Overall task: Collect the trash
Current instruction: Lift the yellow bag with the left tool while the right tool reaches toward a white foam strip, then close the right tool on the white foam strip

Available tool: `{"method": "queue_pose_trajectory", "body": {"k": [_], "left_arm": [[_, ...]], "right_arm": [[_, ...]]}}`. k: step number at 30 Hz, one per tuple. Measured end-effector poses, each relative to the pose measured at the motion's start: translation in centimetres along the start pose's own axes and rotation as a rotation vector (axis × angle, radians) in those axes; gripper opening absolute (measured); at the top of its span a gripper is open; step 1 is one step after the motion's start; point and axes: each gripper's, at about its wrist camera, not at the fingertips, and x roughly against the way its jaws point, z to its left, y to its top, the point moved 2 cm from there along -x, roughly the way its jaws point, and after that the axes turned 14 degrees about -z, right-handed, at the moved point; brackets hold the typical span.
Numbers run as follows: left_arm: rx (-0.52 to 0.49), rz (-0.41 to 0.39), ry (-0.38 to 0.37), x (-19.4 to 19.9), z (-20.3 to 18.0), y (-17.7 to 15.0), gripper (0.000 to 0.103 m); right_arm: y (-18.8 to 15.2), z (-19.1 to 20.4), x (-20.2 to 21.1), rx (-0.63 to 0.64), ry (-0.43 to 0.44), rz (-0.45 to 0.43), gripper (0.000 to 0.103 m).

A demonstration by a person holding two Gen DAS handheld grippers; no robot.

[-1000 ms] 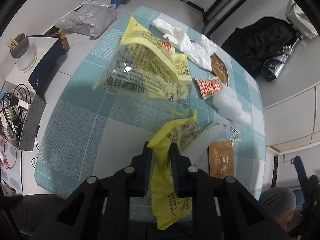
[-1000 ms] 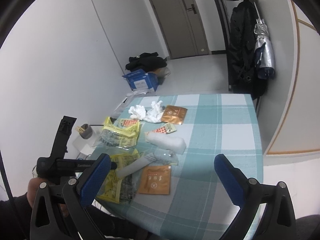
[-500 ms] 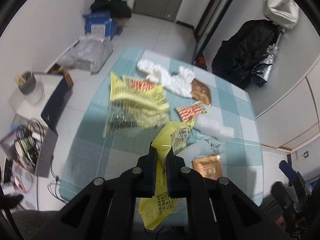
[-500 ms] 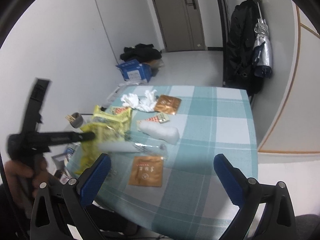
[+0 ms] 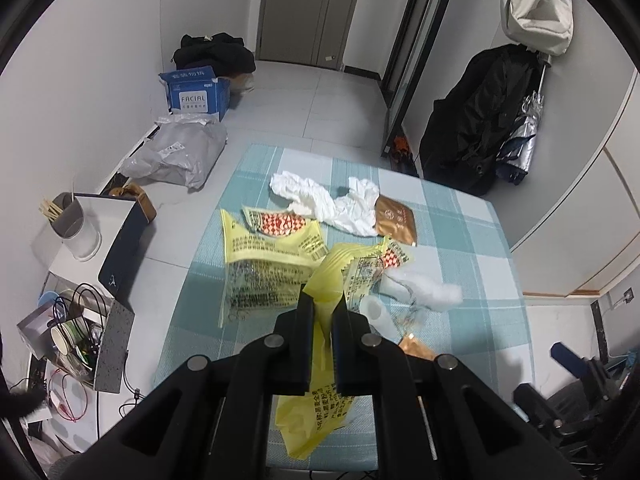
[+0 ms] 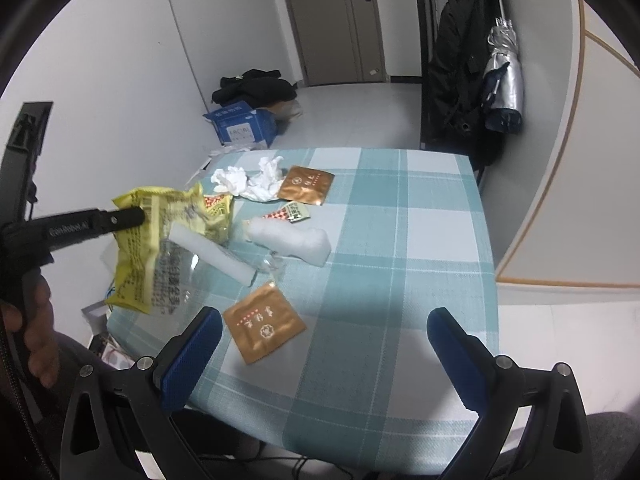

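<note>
Yellow wrapper (image 5: 324, 300) pinched in closed left gripper (image 5: 323, 300), held above table (image 6: 400, 240). Right gripper (image 6: 320, 336) spread wide, nothing held.

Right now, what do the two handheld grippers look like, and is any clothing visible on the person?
The left gripper is all black plastic: angular linkage arms with round silver pivot screws and flat black jaws; white lettering runs along its side in the right wrist view. The right gripper has the same black frame and silver screws, but blue textured pads. A dark sleeve shows at the picture's left edge.
</note>
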Motion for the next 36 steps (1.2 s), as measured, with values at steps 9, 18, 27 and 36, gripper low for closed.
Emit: {"method": "queue_pose_trajectory", "body": {"k": [9, 18, 27, 36], "left_arm": [[-0.023, -0.091, -0.002, 1.7, -0.8, 2.0, 0.004], [-0.006, -0.147, -0.029, 2.9, -0.5, 3.4, 0.004], [0.042, -0.197, -0.080, 4.1, 0.0, 5.0, 0.004], [0.082, -0.183, -0.097, 3.3, 0.8, 5.2, 0.004]], "right_arm": [[0.0, 0.1, -0.4, 0.002, 0.012, -0.001, 0.103], [0.8, 0.9, -0.6, -0.006, 0.092, -0.007, 0.102], [4.7, 1.9, -4.8, 0.097, 0.156, 0.007, 0.097], [4.6, 4.7, -13.3, 0.370, 0.297, 0.188, 0.058]]}}
